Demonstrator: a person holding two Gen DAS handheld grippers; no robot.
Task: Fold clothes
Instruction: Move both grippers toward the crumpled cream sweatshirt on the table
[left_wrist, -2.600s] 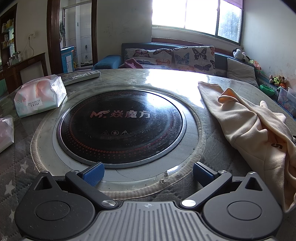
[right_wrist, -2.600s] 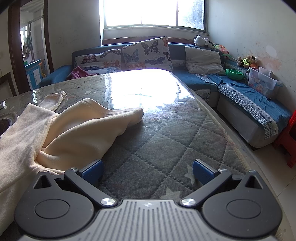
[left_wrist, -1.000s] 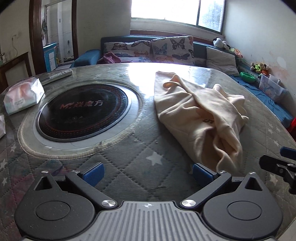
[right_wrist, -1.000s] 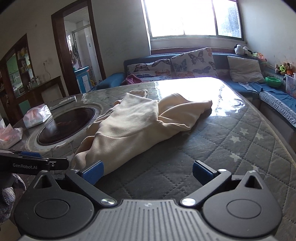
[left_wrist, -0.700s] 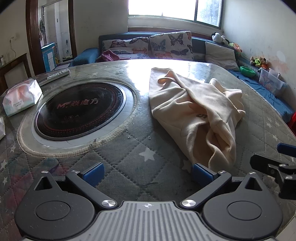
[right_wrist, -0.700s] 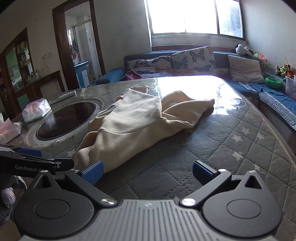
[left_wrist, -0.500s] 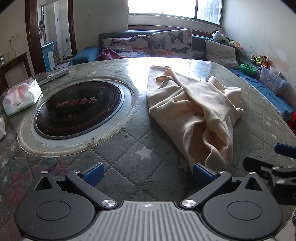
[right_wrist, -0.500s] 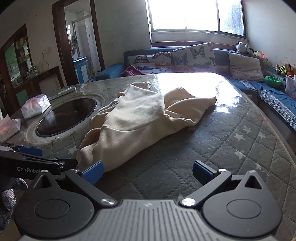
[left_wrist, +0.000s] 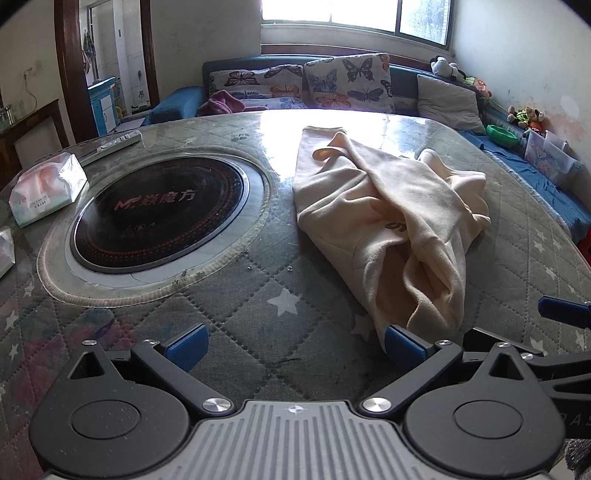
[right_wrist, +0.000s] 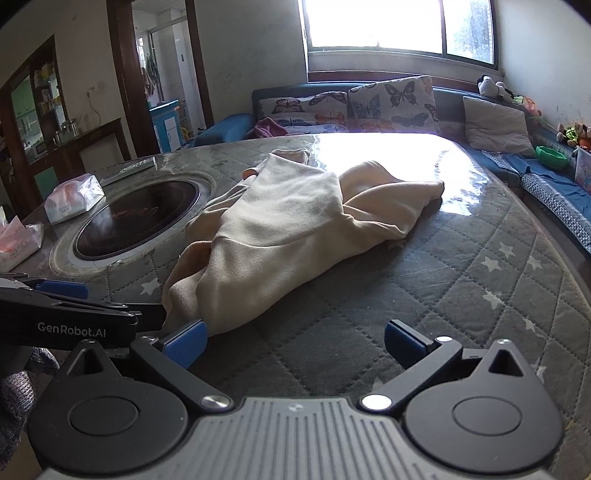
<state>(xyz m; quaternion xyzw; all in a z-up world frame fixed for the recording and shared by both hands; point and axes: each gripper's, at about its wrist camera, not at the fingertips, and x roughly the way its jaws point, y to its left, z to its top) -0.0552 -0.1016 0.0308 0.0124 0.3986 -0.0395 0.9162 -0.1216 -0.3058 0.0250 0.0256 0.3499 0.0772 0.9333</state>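
Note:
A cream garment lies crumpled on the quilted table, also shown in the right wrist view. My left gripper is open and empty, low over the table, its right fingertip at the garment's near end. My right gripper is open and empty, its left fingertip at the same near end. Each gripper shows at the edge of the other's view: the right one and the left one.
A round black induction hob is set in the table left of the garment. Tissue packs and a remote lie at the far left. A sofa with butterfly cushions stands behind.
Both grippers have drawn back toward the table's near edge and turned toward the garment, ending close together at its near end. The garment has not moved.

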